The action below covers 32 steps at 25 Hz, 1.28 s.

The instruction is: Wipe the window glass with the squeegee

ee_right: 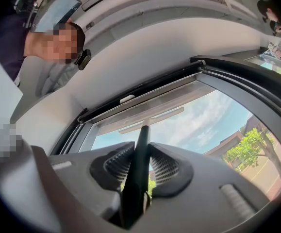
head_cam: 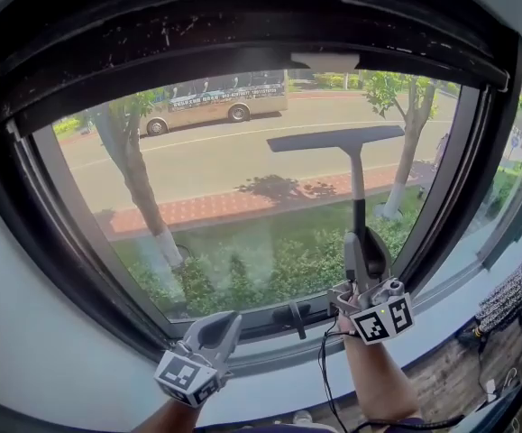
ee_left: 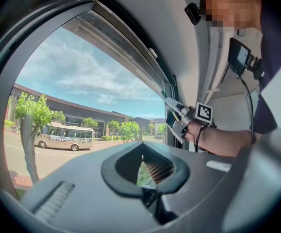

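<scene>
Squeegee (head_cam: 357, 174) is standing upright in front of the window glass (head_cam: 233, 197). Its dark blade is lying level across the upper right part of the pane, and its slim shaft is running straight down toward the lower frame. Whether the rubber edge is actually pressing on the glass is hard to tell from the head view, though it is looking very close.

The right gripper (head_cam: 365, 258) is holding the squeegee by the low end of the handle. In the right gripper view its ribbed pads (ee_right: 165, 168) are closing on the black handle from both sides, with the shaft rising between them toward the sky.

The left gripper (head_cam: 215, 325) is hanging low at the bottom left, near the sill (head_cam: 270, 354) and well apart from the tool. Its jaws are drawn almost together, leaving only a sliver of daylight, and are gripping nothing.

The tool is probably light and stiff, with only the blade lip soft. Because the hold is at the far end of a long shaft, the head is likely to be wanting to twist or lift off the pane. The smooth handle may also be turning in the pads, so a firm squeeze at this low grip seems right, perhaps with the free gripper steadying the shaft higher up.
</scene>
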Each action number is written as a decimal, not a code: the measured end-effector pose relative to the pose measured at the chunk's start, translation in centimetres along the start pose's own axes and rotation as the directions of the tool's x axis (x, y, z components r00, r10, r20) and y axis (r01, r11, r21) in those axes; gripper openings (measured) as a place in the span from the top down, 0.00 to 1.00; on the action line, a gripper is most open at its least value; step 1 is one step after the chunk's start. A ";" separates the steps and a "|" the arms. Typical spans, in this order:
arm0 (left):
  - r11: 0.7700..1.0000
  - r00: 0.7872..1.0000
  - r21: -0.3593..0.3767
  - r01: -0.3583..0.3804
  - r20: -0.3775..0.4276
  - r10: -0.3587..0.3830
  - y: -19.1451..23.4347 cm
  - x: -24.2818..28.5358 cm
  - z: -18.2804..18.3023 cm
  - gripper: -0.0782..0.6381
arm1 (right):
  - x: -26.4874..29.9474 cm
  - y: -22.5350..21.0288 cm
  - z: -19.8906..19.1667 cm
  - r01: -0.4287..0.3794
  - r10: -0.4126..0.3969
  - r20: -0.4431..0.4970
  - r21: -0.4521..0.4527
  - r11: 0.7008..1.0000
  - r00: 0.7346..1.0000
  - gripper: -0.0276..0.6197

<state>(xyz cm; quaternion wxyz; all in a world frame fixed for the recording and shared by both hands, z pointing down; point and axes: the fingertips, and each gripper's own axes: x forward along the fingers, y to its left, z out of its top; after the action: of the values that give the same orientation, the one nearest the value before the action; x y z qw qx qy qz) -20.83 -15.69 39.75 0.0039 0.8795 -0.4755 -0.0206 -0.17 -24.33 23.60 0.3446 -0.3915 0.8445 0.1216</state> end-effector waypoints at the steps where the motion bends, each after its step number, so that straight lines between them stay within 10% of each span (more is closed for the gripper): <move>1: 1.000 1.000 -0.003 0.001 -0.003 -0.001 -0.1 0.0 -0.2 0.89 | -0.3 0.0 -0.2 0.002 -0.002 -0.006 0.001 1.000 1.000 0.80; 32: 0.999 1.000 -0.035 0.003 -0.022 -0.004 -0.8 -1.1 -2.1 0.89 | -7.2 0.3 -5.7 0.085 -0.076 -0.140 0.060 0.995 0.987 0.80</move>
<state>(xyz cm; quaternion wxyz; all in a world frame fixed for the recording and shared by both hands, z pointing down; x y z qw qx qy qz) -20.70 -14.35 41.89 0.0246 0.8802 -0.4735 -0.0190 0.12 -22.65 32.60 0.3030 -0.4211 0.8533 0.0526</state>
